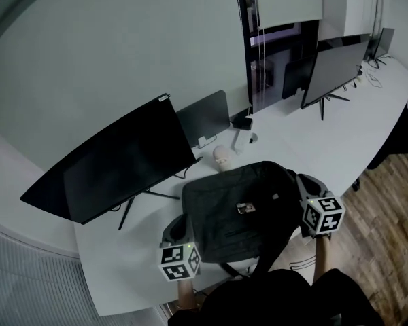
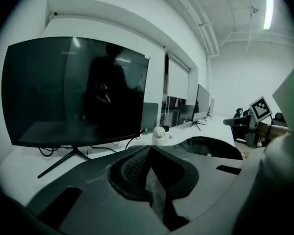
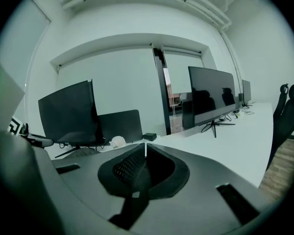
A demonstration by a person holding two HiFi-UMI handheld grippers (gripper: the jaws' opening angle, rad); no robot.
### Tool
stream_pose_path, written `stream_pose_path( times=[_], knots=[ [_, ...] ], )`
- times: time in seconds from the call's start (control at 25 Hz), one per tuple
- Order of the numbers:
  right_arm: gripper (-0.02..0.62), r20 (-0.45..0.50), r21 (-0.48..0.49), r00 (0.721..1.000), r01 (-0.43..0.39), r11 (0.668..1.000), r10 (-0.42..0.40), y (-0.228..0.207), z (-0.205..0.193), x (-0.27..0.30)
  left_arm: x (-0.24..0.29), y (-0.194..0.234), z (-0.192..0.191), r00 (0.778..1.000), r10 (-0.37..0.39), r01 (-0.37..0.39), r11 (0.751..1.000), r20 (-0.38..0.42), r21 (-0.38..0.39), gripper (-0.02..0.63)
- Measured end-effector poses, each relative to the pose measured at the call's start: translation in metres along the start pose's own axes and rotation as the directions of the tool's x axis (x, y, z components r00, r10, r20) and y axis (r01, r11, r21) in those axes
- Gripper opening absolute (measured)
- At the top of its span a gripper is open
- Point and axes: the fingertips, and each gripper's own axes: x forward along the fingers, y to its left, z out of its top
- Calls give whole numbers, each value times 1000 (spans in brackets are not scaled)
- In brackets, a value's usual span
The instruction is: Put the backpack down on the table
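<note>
**Black backpack (image 1: 238, 209) held at both sides**

We hold it level over the table (image 1: 367, 134), near its front edge. Our left gripper (image 2: 148, 148) and right gripper (image 3: 145, 148) are each clamped on its fabric; whether it rests yet we cannot tell.

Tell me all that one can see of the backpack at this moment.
The backpack is black and looks like soft fabric, with a small pale tag on its broad upward face. It lies flat over the near edge of the white table; whether it rests fully there is unclear. A strap hangs at its near side. The left gripper and right gripper flank it, each with jaws closed on a dark strip of it.
</note>
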Motion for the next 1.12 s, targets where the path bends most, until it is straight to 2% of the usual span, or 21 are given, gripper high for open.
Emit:
stream_pose_path(
  times=[0.32,0.56,0.88,1.12],
  knots=[
    [14,130,5,991,-38,999,37,12,32,-23,-12,-15,39,991,-47,42,998,125,45,15],
    [14,196,-47,979,-43,998,52,20,57,-41,-24,-18,58,979,-46,36,998,200,54,15],
    [14,244,-76,967,-57,996,74,25,66,-52,-31,-23,65,968,-51,35,997,244,69,15],
    [12,240,-79,968,-59,995,77,26,66,-56,-33,-28,63,969,-52,36,997,241,71,15]
  ],
)
